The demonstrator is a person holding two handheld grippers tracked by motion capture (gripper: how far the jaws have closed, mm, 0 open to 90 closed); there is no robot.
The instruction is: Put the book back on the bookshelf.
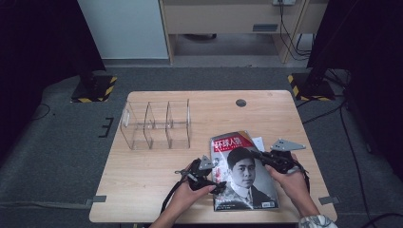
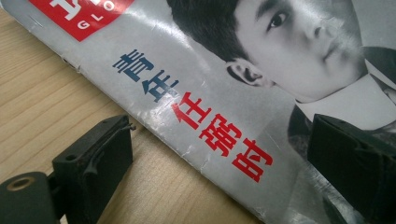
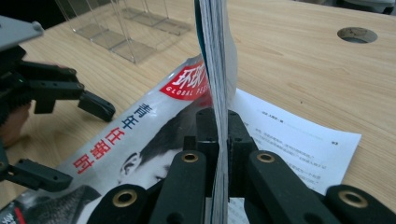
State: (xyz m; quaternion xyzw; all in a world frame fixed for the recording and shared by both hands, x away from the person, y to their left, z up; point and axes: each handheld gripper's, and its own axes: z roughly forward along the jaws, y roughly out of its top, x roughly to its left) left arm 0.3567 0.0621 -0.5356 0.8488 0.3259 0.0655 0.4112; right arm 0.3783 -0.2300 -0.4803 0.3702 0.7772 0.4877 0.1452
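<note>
A magazine (image 1: 243, 173) with a portrait cover and a red title block lies at the table's near right. My right gripper (image 1: 262, 156) is shut on its right edge. In the right gripper view the jaws (image 3: 219, 135) pinch a stack of pages that stands up on edge, while the cover (image 3: 140, 140) lies flat to the left. My left gripper (image 1: 219, 176) is open and straddles the magazine's left spine edge (image 2: 205, 126). One fingertip (image 2: 100, 154) sits over bare wood, the other fingertip (image 2: 350, 158) over the cover. The left gripper (image 3: 70, 140) also shows at the left of the right gripper view.
A clear acrylic organiser (image 1: 156, 124) with three compartments stands on the wooden table (image 1: 157, 171), left of centre. A white printed sheet (image 3: 299, 140) lies under the magazine's far right corner. A round cable hole (image 1: 241, 102) sits near the far edge.
</note>
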